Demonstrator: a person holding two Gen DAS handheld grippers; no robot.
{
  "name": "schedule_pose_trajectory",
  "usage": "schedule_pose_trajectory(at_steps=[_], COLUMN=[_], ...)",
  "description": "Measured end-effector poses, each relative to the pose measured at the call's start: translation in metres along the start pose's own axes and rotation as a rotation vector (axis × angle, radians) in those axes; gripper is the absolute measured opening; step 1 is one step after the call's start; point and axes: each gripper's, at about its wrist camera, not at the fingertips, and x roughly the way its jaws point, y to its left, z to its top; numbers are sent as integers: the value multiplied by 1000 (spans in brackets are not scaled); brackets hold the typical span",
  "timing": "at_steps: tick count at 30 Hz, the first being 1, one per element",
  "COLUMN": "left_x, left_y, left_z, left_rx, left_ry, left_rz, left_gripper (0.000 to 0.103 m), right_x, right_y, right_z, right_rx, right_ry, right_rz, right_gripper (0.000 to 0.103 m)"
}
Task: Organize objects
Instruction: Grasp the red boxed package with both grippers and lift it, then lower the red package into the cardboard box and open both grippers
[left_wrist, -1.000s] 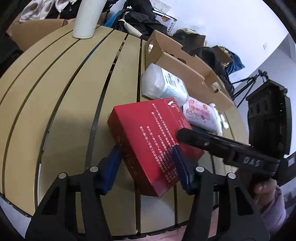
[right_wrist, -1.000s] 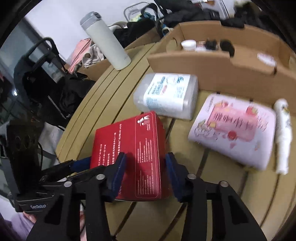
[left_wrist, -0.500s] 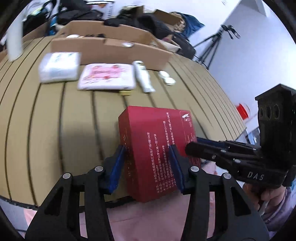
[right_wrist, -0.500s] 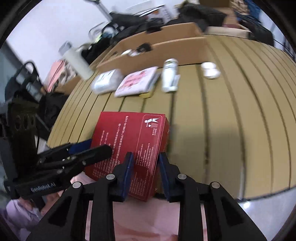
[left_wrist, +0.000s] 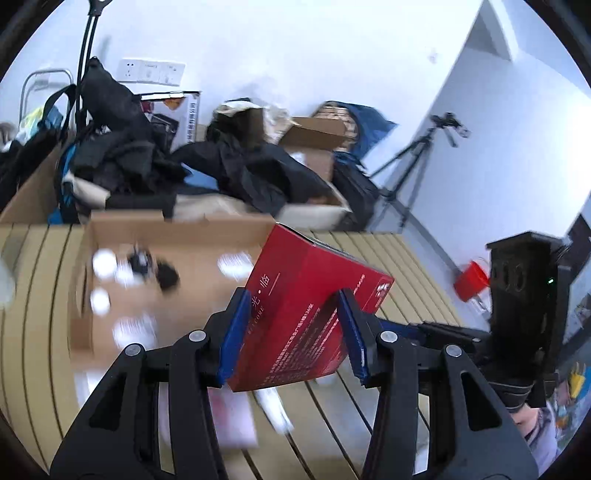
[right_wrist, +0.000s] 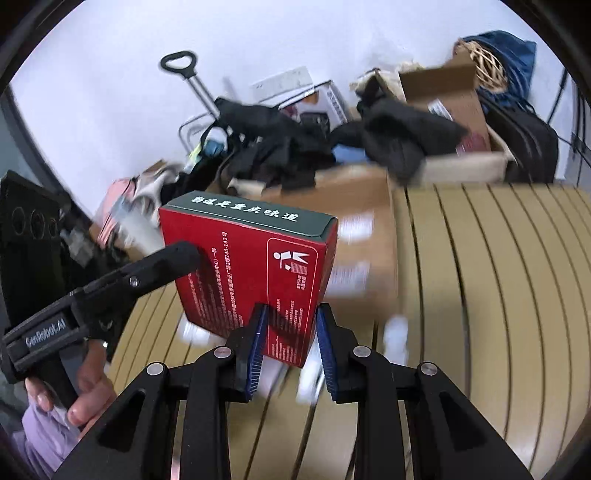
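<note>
Above the slatted table (left_wrist: 388, 258), we pinch the red box (left_wrist: 306, 314) with both the left gripper (left_wrist: 291, 332) and the right gripper (right_wrist: 290, 347); the right's corner hold may slip short of the cardboard box (left_wrist: 177, 236).

A white wall (left_wrist: 332, 55) with outlets (left_wrist: 151, 71); a tripod (left_wrist: 417, 162) beside heaped dark clothes (left_wrist: 255, 173) behind the slatted table (right_wrist: 498, 295).

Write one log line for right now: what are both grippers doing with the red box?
left hand-held gripper: shut on red box | right hand-held gripper: shut on red box | box: off slatted table, near cardboard box
</note>
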Motion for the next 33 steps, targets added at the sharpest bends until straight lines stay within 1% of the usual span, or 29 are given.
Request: schedule_pose_trajectory(at_steps=[1, 2, 4, 5, 7, 9, 11, 13, 15, 17, 18, 20, 21, 22, 23, 24, 26, 27, 28, 29, 30, 31, 32, 33], left_x=[14, 35, 62, 78, 114, 152, 183, 192, 196, 196, 193, 178, 165, 154, 132, 116, 81, 61, 46, 23, 9, -5, -27, -43], left_y=[5, 15, 25, 33, 53, 76, 94, 98, 97, 95, 94, 89, 87, 85, 79, 76, 68, 64, 62, 61, 61, 61, 63, 64], left_z=[11, 23, 32, 34, 36, 34, 31, 27, 25, 25, 26, 30, 35, 39, 44, 45, 46, 45, 43, 39, 36, 34, 28, 23], left_rx=[-8, -26, -15, -20, -64, -147, -205, -222, -196, -158, -147, -122, -109, -94, -61, -32, 55, 115, 157, 211, 230, 241, 243, 234], left_ry=[17, 40, 54, 77, 148, 238, 306, 305, 312, 328, 324, 316, 297, 278, 246, 223, 186, 183, 186, 194, 200, 207, 222, 228], left_rz=[16, 38, 75, 92, 91, 67, 72, 79, 104, 107, 103, 116, 122, 125, 150, 178, 274, 352, 408, 489, 535, 569, 595, 606], left_gripper=[43, 43, 43, 43, 43, 42, 42, 42, 43, 45, 46, 53, 55, 60, 67, 70, 78, 81, 91, 102, 103, 103, 103, 103], right_x=[16, 26, 55, 68, 96, 125, 153, 166, 171, 170, 169, 162, 156, 151, 146, 140, 122, 112, 101, 88, 77, 59, 49, 37], right_y=[-6, -9, -12, -14, -25, -41, -58, -71, -76, -77, -76, -72, -70, -68, -66, -64, -55, -49, -43, -37, -32, -26, -23, -20], right_z=[25, 39, 64, 73, 87, 97, 106, 107, 106, 107, 107, 109, 109, 111, 112, 113, 111, 109, 106, 101, 96, 88, 84, 77], right_rx=[-15, -24, -62, -85, -98, -93, -63, -35, -27, -31, -39, -51, -54, -51, -48, -50, -77, -101, -133, -168, -194, -222, -230, -237], right_ry=[15, 26, 55, 65, 105, 159, 217, 209, 196, 174, 173, 156, 149, 143, 139, 139, 152, 160, 169, 175, 173, 165, 166, 173], right_rz=[-16, -39, -103, -132, -177, -228, -259, -260, -271, -255, -249, -263, -265, -260, -256, -249, -242, -248, -257, -269, -275, -278, -279, -279], right_gripper=[30, 29, 29, 29, 30, 29, 30, 30, 30, 30, 30, 30, 30, 30, 30, 30, 34, 47, 77, 93, 103, 103, 103, 103])
